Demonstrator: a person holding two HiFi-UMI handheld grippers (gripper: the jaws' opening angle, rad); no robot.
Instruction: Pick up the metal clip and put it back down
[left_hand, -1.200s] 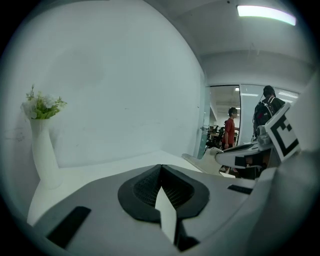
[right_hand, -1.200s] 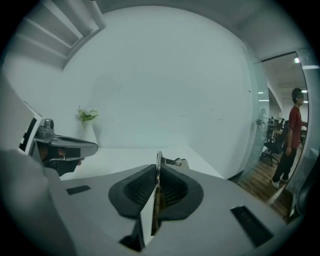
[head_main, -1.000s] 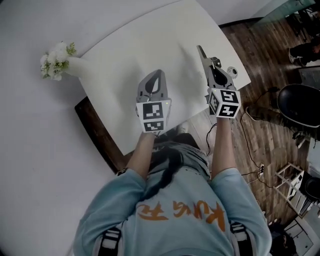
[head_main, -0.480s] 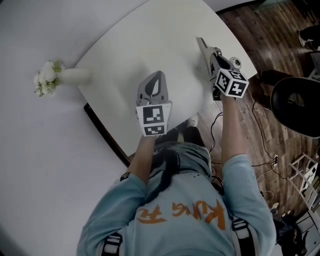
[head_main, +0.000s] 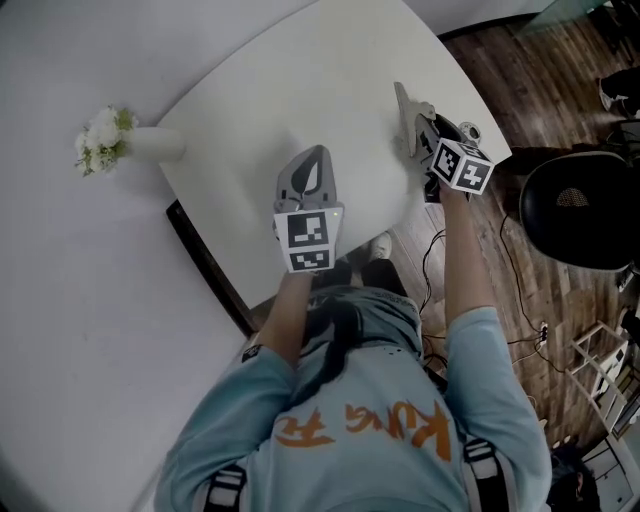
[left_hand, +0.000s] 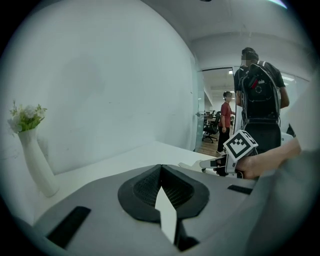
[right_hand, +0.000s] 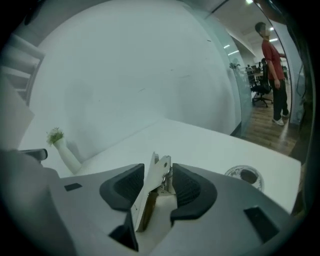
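**Metal clip released near the table's right edge**

My right gripper (right_hand: 159, 170) sits low over the white table (head_main: 300, 80), close to its right edge. Its jaws have just been opening and now stand wide apart. The metal clip (right_hand: 152, 192) is upright between them, tilted a little, not squeezed, and its lower end seems to rest on the tabletop. My left gripper (left_hand: 160, 169) hovers over the near middle of the table with its jaws closed together on nothing. A white vase of flowers (head_main: 130, 143) stands at the far left. I judge the lift and set-down essentially done. What remains is drawing the right gripper back without knocking the clip over
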